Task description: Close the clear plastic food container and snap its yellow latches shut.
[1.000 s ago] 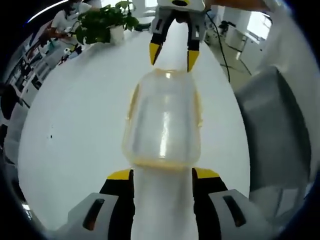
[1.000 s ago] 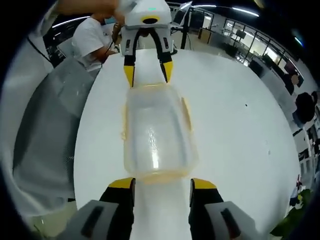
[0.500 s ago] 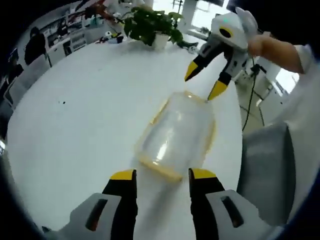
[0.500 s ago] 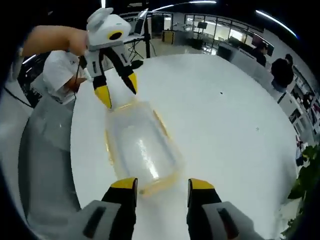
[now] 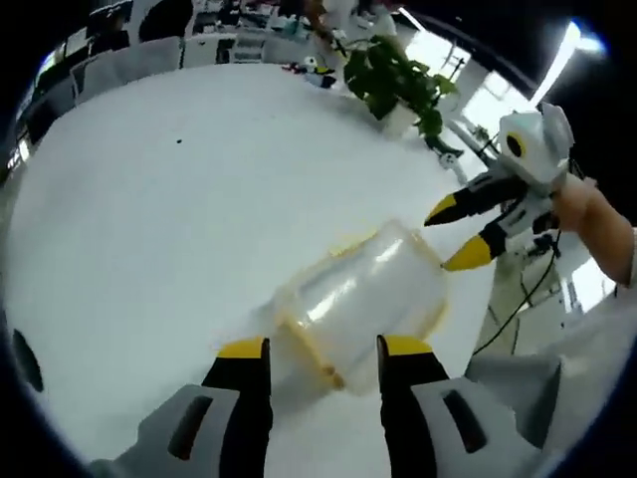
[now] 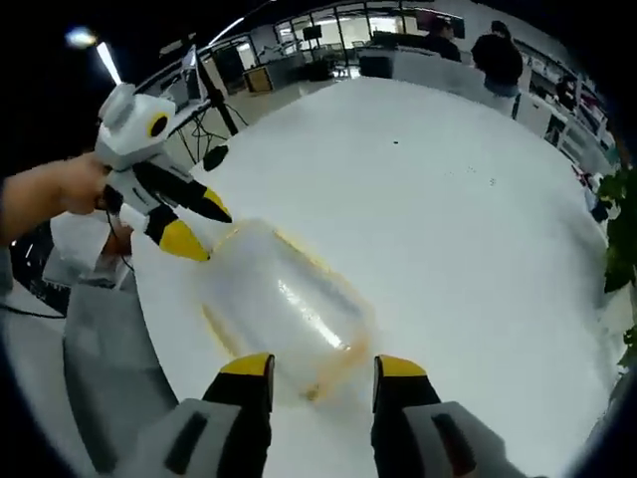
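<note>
Here the left gripper holds its jaws open just short of one end of the clear container, and the right gripper stands open-jawed at the opposite end. The container lies on the white counter, a rounded transparent box with yellow latches along its rim; whether these are snapped down is hard to make out. Its inside looks empty. A potted plant stands well beyond the container.

Opposed close views, shared container between.
</note>
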The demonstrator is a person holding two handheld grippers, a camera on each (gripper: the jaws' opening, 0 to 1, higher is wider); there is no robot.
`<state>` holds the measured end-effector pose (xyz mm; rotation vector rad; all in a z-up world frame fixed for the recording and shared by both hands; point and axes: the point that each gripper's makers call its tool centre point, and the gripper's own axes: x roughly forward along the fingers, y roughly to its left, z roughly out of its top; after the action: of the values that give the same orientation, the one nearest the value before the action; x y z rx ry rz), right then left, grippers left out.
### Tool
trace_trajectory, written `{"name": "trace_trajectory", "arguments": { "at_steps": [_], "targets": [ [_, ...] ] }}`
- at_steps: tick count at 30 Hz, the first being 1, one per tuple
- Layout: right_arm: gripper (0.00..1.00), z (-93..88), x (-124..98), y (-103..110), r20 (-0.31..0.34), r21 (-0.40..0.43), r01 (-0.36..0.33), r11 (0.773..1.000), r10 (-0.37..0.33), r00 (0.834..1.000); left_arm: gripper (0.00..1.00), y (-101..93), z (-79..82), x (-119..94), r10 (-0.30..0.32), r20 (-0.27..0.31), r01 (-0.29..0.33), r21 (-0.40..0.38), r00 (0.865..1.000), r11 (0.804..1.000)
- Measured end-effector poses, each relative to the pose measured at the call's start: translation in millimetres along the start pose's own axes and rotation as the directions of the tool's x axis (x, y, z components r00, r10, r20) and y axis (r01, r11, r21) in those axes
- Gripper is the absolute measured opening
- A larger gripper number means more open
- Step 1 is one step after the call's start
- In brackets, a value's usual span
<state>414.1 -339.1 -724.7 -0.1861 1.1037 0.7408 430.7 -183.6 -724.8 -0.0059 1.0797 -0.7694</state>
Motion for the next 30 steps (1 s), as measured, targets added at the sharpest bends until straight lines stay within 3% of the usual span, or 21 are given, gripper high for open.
{"name": "trace_trajectory", "arguments": {
  "at_steps": [2, 4, 6, 8, 12, 18, 22, 30],
  "targets": [
    [0.39, -0.3, 1.5, -2.5, 0.002, 0.012, 0.016, 1.0, -0.017, 1.0, 0.49, 1.8, -0.6, 2.2, 0.031, 0.012, -0.032, 0.015, 0.999, 0.999],
    [0.41, -2.5, 3.1, -1.6, -0.006, 0.041, 0.014, 0.999, -0.013, 1.0, 0.46, 7.3, -6.3, 3.0, 0.068, -0.008, -0.069, -0.043, 0.998, 0.997],
    [0.4, -4.4, 4.8, -1.9, -0.014, 0.056, 0.018, 0.998, -0.017, 1.0, 0.45, 0.3, -3.9, 6.4, 0.036, 0.017, -0.034, -0.111, 0.999, 0.993],
    [0.35, -5.7, 5.4, -3.8, -0.02, 0.057, 0.037, 0.998, -0.035, 0.999, 0.46, 2.6, -4.1, 9.2, 0.046, 0.016, -0.043, -0.151, 0.999, 0.988],
    [0.33, -3.2, 7.4, -3.7, -0.012, 0.1, 0.034, 0.994, -0.033, 0.999, 0.5, 3.8, -3.3, 13.6, 0.066, 0.012, -0.064, -0.127, 0.998, 0.99],
    [0.35, -0.5, 12.1, -1.0, -0.02, 0.13, 0.024, 0.991, -0.022, 1.0, 0.47, -7.3, -2.0, 20.0, 0.045, 0.007, -0.043, -0.129, 0.999, 0.991],
    [0.29, 0.7, 14.2, 7.2, -0.022, 0.118, -0.019, 0.993, 0.022, 1.0, 0.48, -12.1, -6.0, 22.6, 0.056, -0.009, -0.057, -0.113, 0.998, 0.992],
    [0.31, 0.4, 15.4, 7.4, -0.046, 0.104, 0.001, 0.995, 0.004, 0.999, 0.47, -12.8, -6.8, 22.9, 0.055, -0.013, -0.056, -0.109, 0.998, 0.992]
  ]
}}
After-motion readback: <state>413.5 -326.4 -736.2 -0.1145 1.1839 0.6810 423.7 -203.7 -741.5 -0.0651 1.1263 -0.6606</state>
